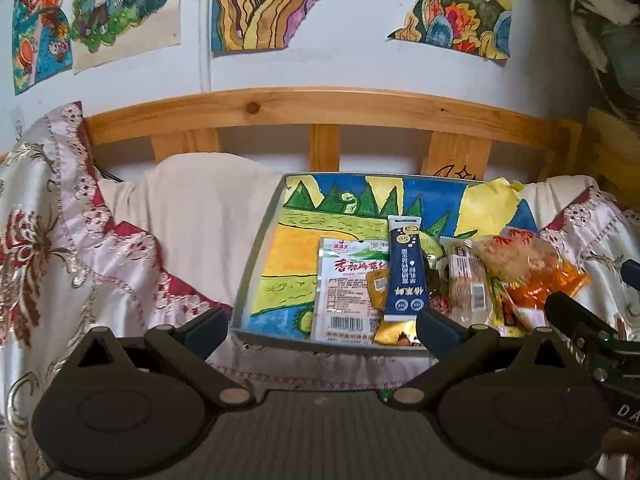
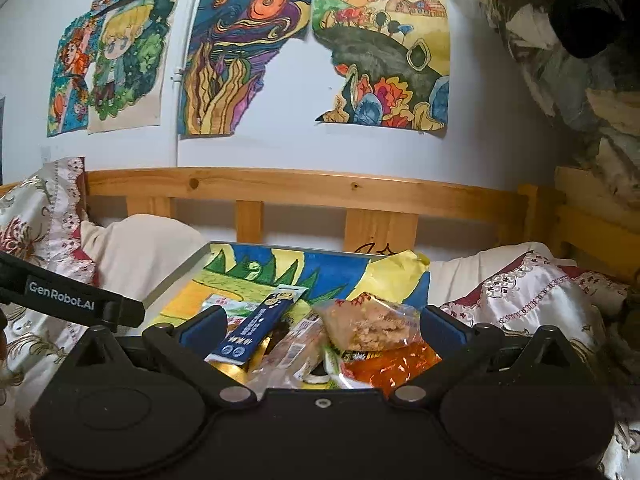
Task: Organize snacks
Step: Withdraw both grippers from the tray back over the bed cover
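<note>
A shallow metal tray (image 1: 256, 248) lined with a coloured drawing lies on the bed; its rim (image 2: 176, 280) also shows in the right wrist view. Snacks are piled in its right half: a white packet (image 1: 348, 292), a dark blue stick pack (image 1: 405, 268) (image 2: 260, 320), a clear-wrapped bar (image 1: 468, 284) (image 2: 292, 352), a clear bag of beige crumbly snack (image 1: 516, 260) (image 2: 372, 324) and an orange packet (image 1: 548, 284) (image 2: 392, 368). My left gripper (image 1: 322, 330) is open at the tray's near edge. My right gripper (image 2: 322, 330) is open just above the pile, holding nothing.
White and red embroidered bedding (image 1: 80, 264) surrounds the tray, with a cream pillow (image 1: 192, 208) behind it on the left. A wooden bed rail (image 1: 320, 108) and a wall with drawings stand behind. The right gripper's black body (image 1: 580, 328) shows at the right edge.
</note>
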Motion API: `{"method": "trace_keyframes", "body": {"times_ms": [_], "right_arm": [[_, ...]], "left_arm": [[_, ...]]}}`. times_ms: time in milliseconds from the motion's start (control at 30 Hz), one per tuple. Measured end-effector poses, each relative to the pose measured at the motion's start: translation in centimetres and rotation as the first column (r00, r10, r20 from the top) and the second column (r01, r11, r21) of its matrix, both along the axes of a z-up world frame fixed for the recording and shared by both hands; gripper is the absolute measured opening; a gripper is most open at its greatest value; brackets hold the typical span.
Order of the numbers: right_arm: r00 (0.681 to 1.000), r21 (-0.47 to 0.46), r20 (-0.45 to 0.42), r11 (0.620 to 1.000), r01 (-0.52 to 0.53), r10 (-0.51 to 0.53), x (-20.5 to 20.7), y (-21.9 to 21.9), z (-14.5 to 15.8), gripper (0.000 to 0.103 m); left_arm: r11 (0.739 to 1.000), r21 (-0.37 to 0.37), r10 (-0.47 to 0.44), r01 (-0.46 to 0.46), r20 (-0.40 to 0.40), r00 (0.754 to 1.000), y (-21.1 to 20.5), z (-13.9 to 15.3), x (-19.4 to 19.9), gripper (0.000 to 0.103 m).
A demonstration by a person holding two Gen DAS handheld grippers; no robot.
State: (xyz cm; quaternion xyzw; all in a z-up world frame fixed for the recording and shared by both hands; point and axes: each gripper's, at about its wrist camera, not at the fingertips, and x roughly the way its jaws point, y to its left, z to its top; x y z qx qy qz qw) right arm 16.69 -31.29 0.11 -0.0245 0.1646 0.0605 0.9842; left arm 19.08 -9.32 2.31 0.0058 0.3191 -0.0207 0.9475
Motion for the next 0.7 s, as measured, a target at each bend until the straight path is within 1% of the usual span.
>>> {"method": "trace_keyframes", "body": {"times_ms": [267,400,600,700], "right_arm": [[1.000,-0.020,-0.008,1.000,-0.008,0.008,-3.7,0.3,-0.2,0.102],[1.000,-0.018,-0.028,1.000,-0.014,0.013,-5.6,0.6,-0.2,0.102],[0.997,-0.035,-0.072,0.999,-0.032,0.029,-8.4,1.4,-0.7,0.102],[0.995,-0.044,-0.097,0.998,-0.038,0.034,-9.5,1.8,-0.9,0.102]], "left_arm": [[1.000,0.008,-0.015,0.015,0.018,1.000,1.1,-0.6,-3.5,0.102],[1.000,-0.014,-0.006,0.006,0.004,1.000,1.9,-1.2,-5.0,0.102],[0.999,-0.032,-0.017,0.017,0.011,1.000,2.6,-1.9,-7.8,0.102],[0.999,-0.002,-0.053,0.053,0.025,0.998,2.5,-2.2,-9.1,0.102]]}}
